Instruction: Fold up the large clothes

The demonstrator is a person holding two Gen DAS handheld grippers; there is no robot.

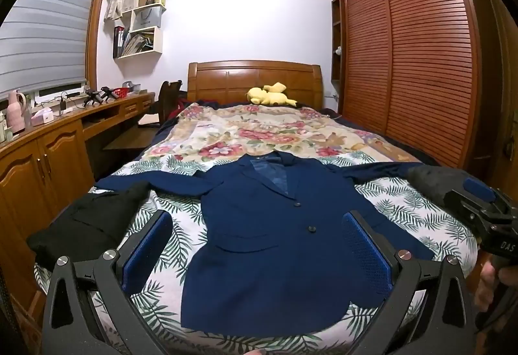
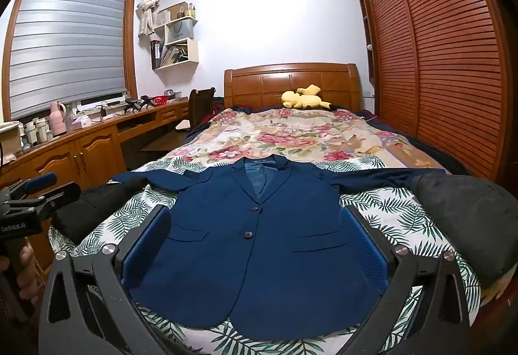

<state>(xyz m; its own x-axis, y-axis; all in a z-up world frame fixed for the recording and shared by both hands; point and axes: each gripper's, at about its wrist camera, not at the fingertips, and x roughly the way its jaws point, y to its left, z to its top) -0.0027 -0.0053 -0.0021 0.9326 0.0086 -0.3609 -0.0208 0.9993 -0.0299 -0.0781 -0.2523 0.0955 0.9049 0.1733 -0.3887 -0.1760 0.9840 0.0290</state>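
Note:
A navy blue blazer (image 1: 275, 225) lies flat and face up on the bed, buttoned, sleeves spread to both sides; it also shows in the right wrist view (image 2: 259, 245). My left gripper (image 1: 257, 251) is open and empty, held above the blazer's lower front. My right gripper (image 2: 255, 245) is open and empty, also above the blazer's lower half. The right gripper shows at the right edge of the left wrist view (image 1: 485, 209), and the left gripper at the left edge of the right wrist view (image 2: 29, 196).
A black garment (image 1: 87, 225) lies on the bed's left corner and a dark grey one (image 2: 469, 219) on the right corner. A yellow plush toy (image 1: 270, 94) sits by the headboard. A wooden desk (image 1: 48, 141) runs along the left, a louvred wardrobe (image 1: 421, 63) along the right.

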